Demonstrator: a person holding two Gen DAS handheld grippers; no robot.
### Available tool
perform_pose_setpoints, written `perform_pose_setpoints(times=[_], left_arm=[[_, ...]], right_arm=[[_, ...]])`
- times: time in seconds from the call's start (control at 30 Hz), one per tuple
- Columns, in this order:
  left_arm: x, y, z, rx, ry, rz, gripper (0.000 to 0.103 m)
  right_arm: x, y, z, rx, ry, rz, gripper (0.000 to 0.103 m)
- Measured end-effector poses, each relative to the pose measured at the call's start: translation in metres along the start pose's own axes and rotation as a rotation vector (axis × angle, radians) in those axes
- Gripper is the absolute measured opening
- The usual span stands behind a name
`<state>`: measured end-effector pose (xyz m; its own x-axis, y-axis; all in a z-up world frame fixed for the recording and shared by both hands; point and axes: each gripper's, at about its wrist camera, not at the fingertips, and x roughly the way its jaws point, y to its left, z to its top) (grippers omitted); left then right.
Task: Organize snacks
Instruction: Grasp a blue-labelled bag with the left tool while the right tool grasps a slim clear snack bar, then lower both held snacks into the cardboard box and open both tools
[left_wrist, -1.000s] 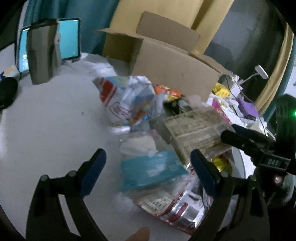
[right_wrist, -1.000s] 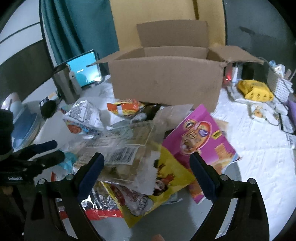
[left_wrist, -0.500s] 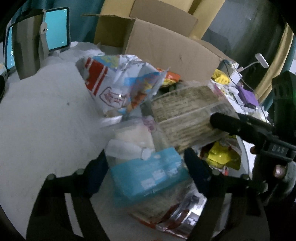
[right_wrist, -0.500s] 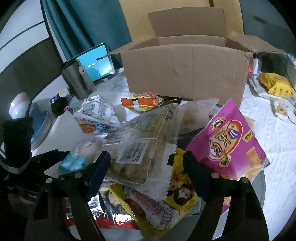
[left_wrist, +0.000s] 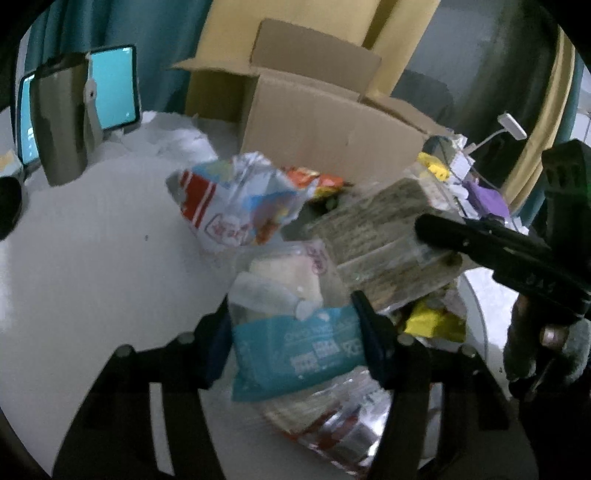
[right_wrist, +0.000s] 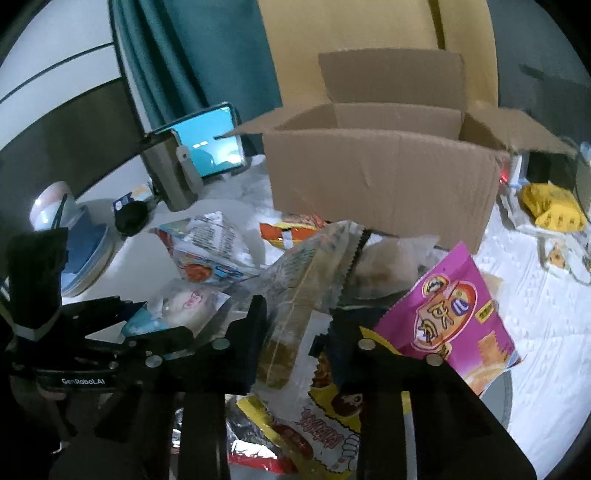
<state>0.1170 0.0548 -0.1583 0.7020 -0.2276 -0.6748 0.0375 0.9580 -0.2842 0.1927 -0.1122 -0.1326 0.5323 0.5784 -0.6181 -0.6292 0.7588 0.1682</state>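
Your left hand-held gripper (left_wrist: 291, 339) has the blue-labelled clear packet (left_wrist: 295, 350) between its fingers; the jaws are closing and the pads sit at the packet's two sides, so I judge a grip is forming across its width. Your right hand-held gripper (right_wrist: 295, 332) is also closing, its jaws already pinched on the edge of the clear-wrapped brown biscuit pack (right_wrist: 295, 295), which stands tilted up from the pile. Gripping by the flat edge looks chosen to lift it clear without dragging its neighbours.

Just right of the right hand-held gripper lies a pink snack bag (right_wrist: 450, 317); beneath its fingers, a yellow cartoon-printed bag (right_wrist: 325, 413). Ahead and left of it sits a crumpled white-and-red bag (right_wrist: 210, 247), with an orange packet (right_wrist: 288, 229) beyond.

Straight ahead of both stands the open cardboard box (right_wrist: 380, 184), flaps up, the likely destination.

The pile rests on a white desk (left_wrist: 92, 240). Far left of the left hand-held gripper stand a grey tumbler (left_wrist: 59, 122) and a lit tablet (left_wrist: 110, 88). Teal curtain (right_wrist: 207, 55) and a yellow panel (right_wrist: 369, 37) back the room.
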Motion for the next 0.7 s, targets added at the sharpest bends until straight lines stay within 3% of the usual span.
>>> perform_pose_setpoints(times=[0.3,0.7], left_arm=[[-0.015,-0.017,0.011,0.032,-0.042,-0.019,0.061],[-0.032,-0.041,0.038,0.101,-0.112,-0.033,0.061]], right_arm=[[-0.028,0.007,0.012,-0.054,-0.068,-0.013,0.021],[-0.063,-0.002,0.035,-0.065,-0.156,-0.038,0.021]])
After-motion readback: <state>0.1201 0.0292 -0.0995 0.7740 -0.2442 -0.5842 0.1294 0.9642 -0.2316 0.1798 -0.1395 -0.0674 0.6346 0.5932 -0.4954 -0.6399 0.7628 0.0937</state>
